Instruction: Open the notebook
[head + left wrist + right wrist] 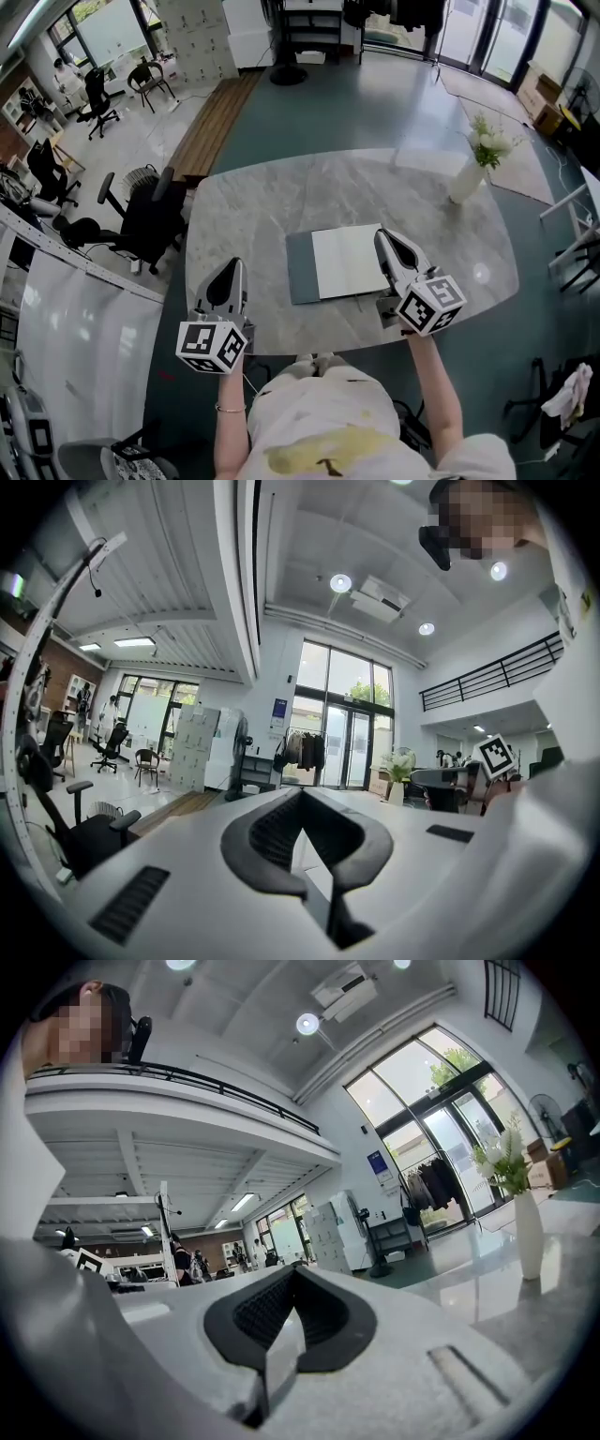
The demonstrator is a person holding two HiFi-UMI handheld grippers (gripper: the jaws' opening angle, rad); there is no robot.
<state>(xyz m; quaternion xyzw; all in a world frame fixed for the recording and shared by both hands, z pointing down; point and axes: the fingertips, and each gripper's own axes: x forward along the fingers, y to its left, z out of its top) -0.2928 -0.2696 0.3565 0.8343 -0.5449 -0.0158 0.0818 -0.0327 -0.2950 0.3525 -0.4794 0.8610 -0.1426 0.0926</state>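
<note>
Seemingly already opened, the notebook (pixel 349 262) is seen flat near the middle of the table (pixel 253 202), towards its near edge. A blank white page is exposed, and a dark grey cover (pixel 300 269) is laid out flat to its left. The opening step is judged to be done or nearly so.

If the cover must be pressed flatter, or another leaf turned, the work would best be done from the right edge of the page. A closed tip could be slid under the thin paper and swept leftward in a low arc, while the grey cover is steadied so the book is not dragged over the smooth stone.

The right gripper (pixel 384 238) is held over the page's right edge with its jaws together and nothing between them; contact with the paper cannot be judged. The left gripper (pixel 232 269) is kept well left of the cover, likewise closed and empty.

The page looks matte and thin, the cover stiffer. The table top is polished, grey-veined marble with rounded corners. A slim white vase (pixel 466 179) of pale flowers stands far right.
</note>
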